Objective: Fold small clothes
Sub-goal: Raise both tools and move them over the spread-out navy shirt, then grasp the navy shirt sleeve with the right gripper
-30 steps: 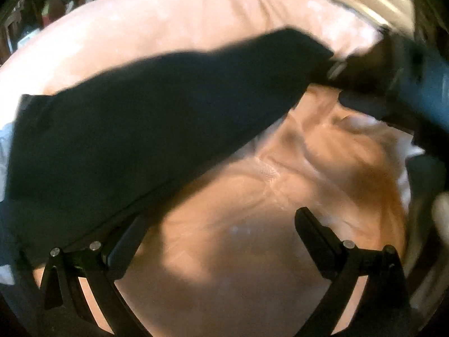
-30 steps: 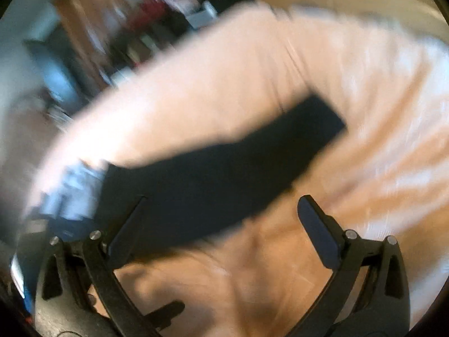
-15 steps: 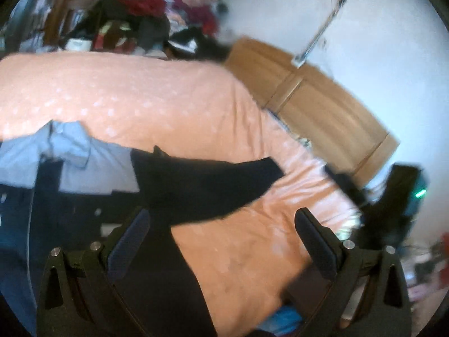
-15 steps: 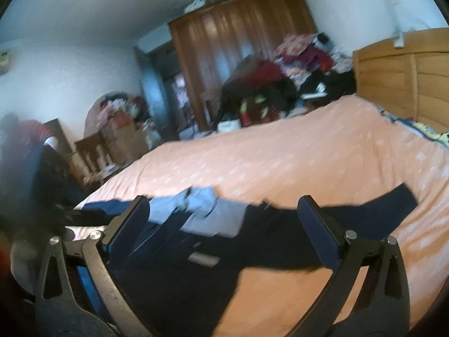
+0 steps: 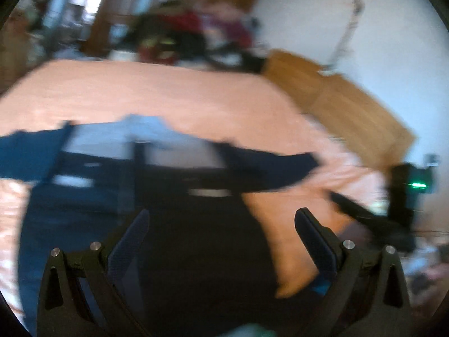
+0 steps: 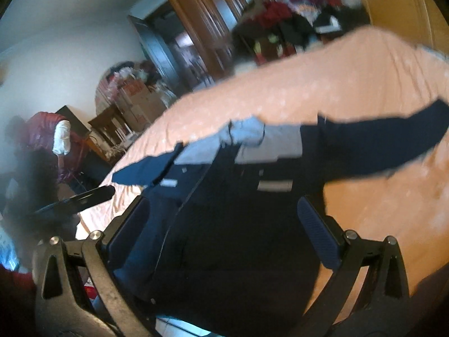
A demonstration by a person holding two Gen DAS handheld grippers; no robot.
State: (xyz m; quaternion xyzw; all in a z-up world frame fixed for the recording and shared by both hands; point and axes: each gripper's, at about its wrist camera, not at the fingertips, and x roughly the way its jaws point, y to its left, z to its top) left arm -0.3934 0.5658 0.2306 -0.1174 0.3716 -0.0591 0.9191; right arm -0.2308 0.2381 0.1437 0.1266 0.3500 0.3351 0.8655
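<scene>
Both my grippers are spread wide and hold nothing: the left gripper and the right gripper each hang above the lower body of the dark jacket, which lies flat on the bed. Its grey collar points away from me toward the far side of the bed, so the jacket's long axis runs straight ahead, with the sleeves crosswise. The right sleeve stretches out from the collar toward the headboard; the left sleeve reaches the opposite edge. My right gripper looks nearer the right sleeve, so I judge that sleeve is its fold.
</scene>
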